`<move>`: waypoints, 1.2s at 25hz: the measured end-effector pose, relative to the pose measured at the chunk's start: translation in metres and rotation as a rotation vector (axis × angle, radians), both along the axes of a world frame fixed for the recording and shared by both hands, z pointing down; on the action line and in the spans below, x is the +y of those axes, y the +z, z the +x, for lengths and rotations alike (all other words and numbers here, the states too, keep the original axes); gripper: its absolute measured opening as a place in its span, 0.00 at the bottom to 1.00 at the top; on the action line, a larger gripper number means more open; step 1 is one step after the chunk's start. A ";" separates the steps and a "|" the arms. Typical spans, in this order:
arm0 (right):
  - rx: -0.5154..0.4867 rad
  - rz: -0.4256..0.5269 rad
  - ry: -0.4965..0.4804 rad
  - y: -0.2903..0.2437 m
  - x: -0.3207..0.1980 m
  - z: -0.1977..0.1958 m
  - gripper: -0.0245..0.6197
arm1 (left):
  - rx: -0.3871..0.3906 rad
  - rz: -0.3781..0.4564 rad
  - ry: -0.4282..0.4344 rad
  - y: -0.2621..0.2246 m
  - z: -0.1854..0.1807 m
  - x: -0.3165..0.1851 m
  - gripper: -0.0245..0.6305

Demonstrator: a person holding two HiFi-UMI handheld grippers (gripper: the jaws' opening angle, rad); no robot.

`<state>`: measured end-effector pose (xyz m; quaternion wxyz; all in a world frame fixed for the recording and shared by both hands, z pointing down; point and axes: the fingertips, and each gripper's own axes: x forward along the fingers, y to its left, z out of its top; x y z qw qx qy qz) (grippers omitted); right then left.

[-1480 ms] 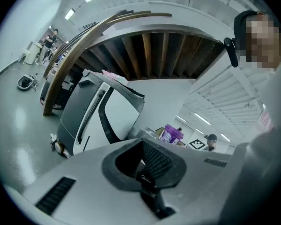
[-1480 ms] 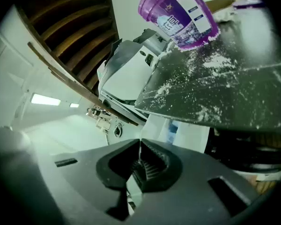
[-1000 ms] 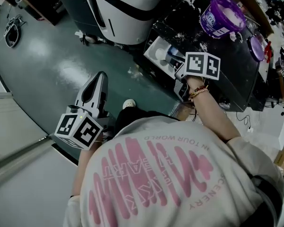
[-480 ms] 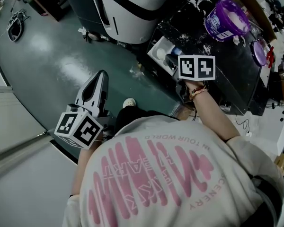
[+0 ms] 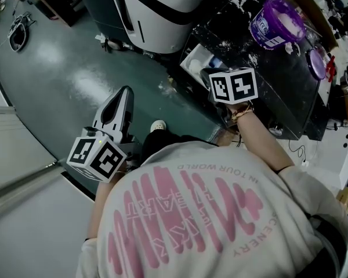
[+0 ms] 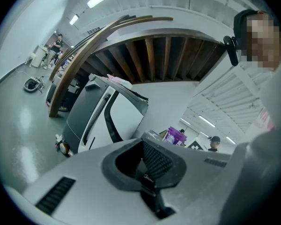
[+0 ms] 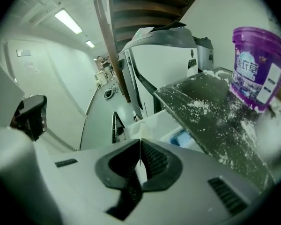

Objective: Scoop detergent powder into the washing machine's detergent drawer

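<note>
- Right gripper [image 7: 139,165]: jaws all but closed, clamping a thin white strip [image 7: 140,173] seen edge-on between the dark ribbed pads; cannot tell what the strip belongs to.
- Just beyond the tips of those jaws and a little below: open white plastic detergent drawer [image 7: 152,121], showing a blue compartment on the side towards the machine.
- Ahead of the same jaws and to their right: flat black washing-machine top [image 7: 210,121], dusted with spilled white powder.
- Further ahead and high to the right of the jaws: round purple plastic detergent tub [image 7: 257,69] with a white label, standing upright and open on that black top, well apart from the tips.
- Beside the tub on the black top, in the head view: round purple lid [image 5: 316,59], lying apart from it.
- Left gripper [image 6: 148,181]: jaws together, nothing between the pads; held low at the person's left side over the glossy grey-green floor [image 5: 75,68].
- Ahead of the left jaws: large white appliance with black bands [image 6: 117,111], and far beyond the tips, small in view, the purple tub.
</note>
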<state>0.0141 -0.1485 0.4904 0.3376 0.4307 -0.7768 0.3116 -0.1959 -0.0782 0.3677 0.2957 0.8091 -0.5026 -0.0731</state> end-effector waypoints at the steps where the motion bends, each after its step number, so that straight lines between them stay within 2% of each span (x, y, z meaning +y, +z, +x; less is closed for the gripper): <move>1: 0.017 0.008 -0.015 0.001 0.000 -0.001 0.05 | 0.000 0.000 0.003 0.000 0.001 0.000 0.04; 18: 0.303 0.118 -0.202 0.007 -0.001 -0.007 0.05 | 0.012 -0.010 -0.007 0.006 -0.008 -0.002 0.04; 30: 0.449 0.186 -0.335 0.007 -0.002 -0.008 0.05 | 0.018 -0.016 -0.013 0.005 -0.009 -0.007 0.04</move>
